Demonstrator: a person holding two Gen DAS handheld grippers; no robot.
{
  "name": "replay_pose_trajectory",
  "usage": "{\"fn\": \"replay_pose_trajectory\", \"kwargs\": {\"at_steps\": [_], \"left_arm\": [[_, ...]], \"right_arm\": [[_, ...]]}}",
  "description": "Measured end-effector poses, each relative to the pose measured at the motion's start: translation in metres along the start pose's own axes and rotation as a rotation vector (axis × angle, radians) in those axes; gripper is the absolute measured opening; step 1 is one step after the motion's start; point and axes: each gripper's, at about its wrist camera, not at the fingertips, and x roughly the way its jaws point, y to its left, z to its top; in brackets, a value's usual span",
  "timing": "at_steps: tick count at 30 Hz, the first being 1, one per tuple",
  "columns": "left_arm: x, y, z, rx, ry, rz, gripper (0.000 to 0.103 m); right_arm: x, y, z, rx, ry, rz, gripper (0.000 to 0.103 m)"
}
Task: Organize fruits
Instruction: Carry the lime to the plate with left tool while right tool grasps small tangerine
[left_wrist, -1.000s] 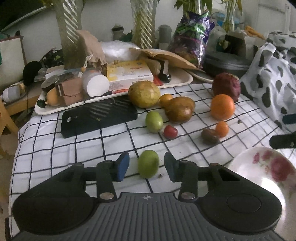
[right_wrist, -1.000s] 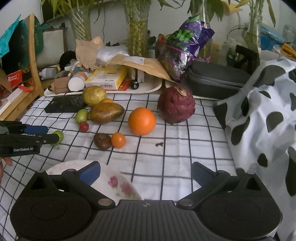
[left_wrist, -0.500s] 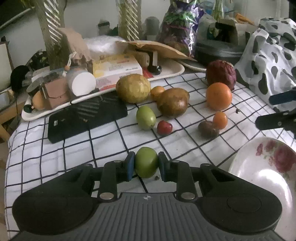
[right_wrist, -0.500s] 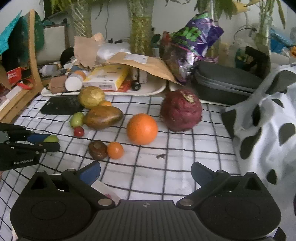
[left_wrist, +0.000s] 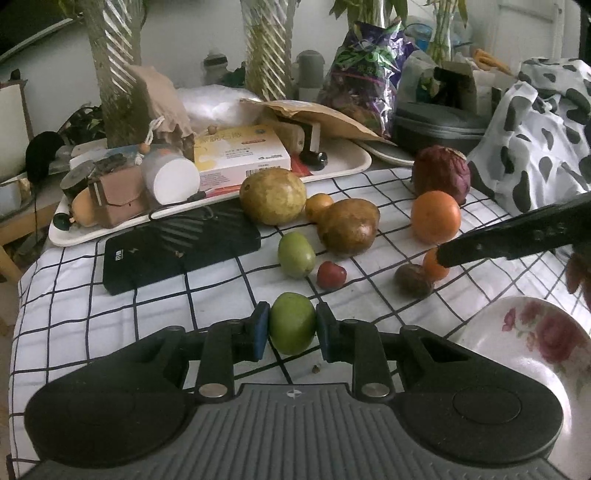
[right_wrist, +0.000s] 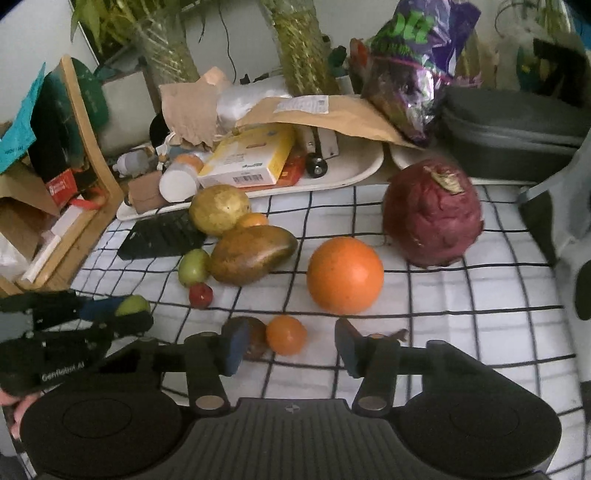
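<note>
My left gripper (left_wrist: 291, 326) is shut on a green fruit (left_wrist: 292, 322) above the checked cloth; the fruit also shows in the right wrist view (right_wrist: 133, 305). My right gripper (right_wrist: 290, 347) is open, its jaws either side of a small orange fruit (right_wrist: 286, 334), with a dark brown fruit (right_wrist: 255, 332) by its left finger. Farther off lie a big orange (right_wrist: 345, 275), a dark red fruit (right_wrist: 432, 218), a brown mango (right_wrist: 253, 254), a yellow round fruit (right_wrist: 219, 208), a second green fruit (right_wrist: 192, 267) and a small red fruit (right_wrist: 200, 294).
A floral plate (left_wrist: 532, 354) sits at the front right. A black flat device (left_wrist: 177, 251) lies left of the fruits. A cluttered white tray (left_wrist: 332, 173) stands behind. A cow-print cloth (left_wrist: 535, 129) is heaped at the right.
My left gripper closed on the green fruit and lifted it slightly. My right gripper moved forward and down toward the small orange fruit, and its jaws narrowed.
</note>
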Motion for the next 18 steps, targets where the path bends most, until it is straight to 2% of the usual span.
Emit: {"fn": "replay_pose_trajectory", "kwargs": {"at_steps": [3,5,7,11,18], "left_arm": [[-0.001,0.0,0.0,-0.001,-0.001,-0.001,0.026],[-0.001,0.0,0.0,-0.003,-0.002,-0.006,0.026],[-0.001,0.0,0.0,-0.003,-0.001,-0.01,0.026],[-0.003,-0.002,0.0,0.004,-0.005,-0.023,0.026],[-0.015,-0.019,-0.001,0.04,-0.034,-0.064,0.026]], "right_arm": [[0.011,-0.001,0.002,0.006,0.036,0.003,0.033],[0.015,-0.002,0.001,0.025,0.043,0.018,0.032],[0.016,-0.005,0.001,0.048,0.045,0.034,0.026],[0.011,0.0,0.002,0.029,0.043,0.01,0.025],[-0.017,0.011,0.002,-0.029,-0.03,0.017,0.025]]}}
